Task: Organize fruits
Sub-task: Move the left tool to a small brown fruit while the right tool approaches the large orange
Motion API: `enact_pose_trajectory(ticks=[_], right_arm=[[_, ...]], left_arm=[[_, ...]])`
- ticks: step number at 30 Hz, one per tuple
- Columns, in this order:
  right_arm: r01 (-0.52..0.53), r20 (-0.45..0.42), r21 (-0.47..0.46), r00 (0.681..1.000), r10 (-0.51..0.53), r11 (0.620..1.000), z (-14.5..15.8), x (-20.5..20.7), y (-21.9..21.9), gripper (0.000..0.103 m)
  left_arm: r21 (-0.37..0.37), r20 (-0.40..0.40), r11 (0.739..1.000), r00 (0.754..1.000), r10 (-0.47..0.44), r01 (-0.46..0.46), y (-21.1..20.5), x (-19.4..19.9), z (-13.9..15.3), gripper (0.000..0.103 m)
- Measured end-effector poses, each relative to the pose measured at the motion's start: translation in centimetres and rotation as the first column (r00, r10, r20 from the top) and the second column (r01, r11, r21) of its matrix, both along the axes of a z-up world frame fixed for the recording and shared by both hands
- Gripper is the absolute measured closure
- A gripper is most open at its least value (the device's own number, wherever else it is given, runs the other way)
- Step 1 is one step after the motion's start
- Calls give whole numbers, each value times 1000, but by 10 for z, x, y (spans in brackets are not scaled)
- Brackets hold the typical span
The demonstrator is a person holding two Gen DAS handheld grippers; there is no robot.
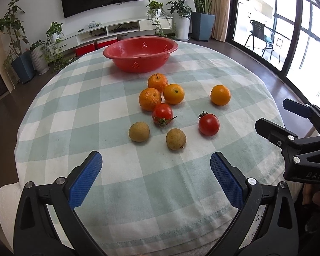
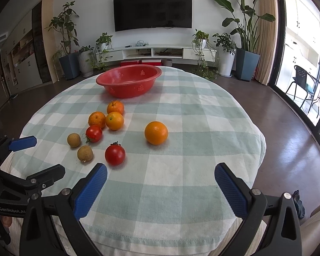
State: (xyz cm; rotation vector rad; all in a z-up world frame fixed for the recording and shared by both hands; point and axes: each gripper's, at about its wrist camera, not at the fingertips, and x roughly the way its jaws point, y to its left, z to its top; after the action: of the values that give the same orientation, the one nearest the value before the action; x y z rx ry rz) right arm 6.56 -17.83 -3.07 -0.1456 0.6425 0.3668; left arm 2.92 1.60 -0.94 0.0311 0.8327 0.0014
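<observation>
A: Plainly, both claws gape empty at the desk's near edge, left claw (image 1: 155, 177) and right claw (image 2: 160, 188)?

B: Yes. Fruits (image 1: 173, 93) lie mid-desk, loose; red basket (image 1: 138, 53) waits at the far edge, likely their destination.

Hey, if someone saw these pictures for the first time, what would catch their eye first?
Probably the round red plastic colander basket at the far side of the green-and-white checked tablecloth, apparently empty. Next, the fruit scattered before it: four oranges, two red tomatoes, two small brown longans, with one lone orange apart on the right. Both blue-padded grippers hover open at the near edge.
</observation>
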Motion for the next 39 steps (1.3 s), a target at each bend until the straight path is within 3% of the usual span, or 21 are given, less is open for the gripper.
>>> enact_pose_trajectory(ticks=[11,13,20,32,39], right_arm=[[-18,-34,37,999,19,999,-4,30,7,0],[-21,-39,41,999,23,999,-6,36,8,0],[-37,-81,64,996,42,997,-11,63,9,5],[-63,-154,74,985,74,995,-25,92,15,22],[-70,-184,82,979,85,994,-30,95,17,27]], left_arm=[[-45,-35,999,999,6,-7,7,33,-16,2],[-50,-36,999,999,4,-5,7,37,-17,5],[-111,-82,994,996,-15,6,12,55,-28,34],[-101,-90,994,995,-49,39,9,67,-39,54],[-114,-80,991,994,-72,63,10,68,-39,59]])
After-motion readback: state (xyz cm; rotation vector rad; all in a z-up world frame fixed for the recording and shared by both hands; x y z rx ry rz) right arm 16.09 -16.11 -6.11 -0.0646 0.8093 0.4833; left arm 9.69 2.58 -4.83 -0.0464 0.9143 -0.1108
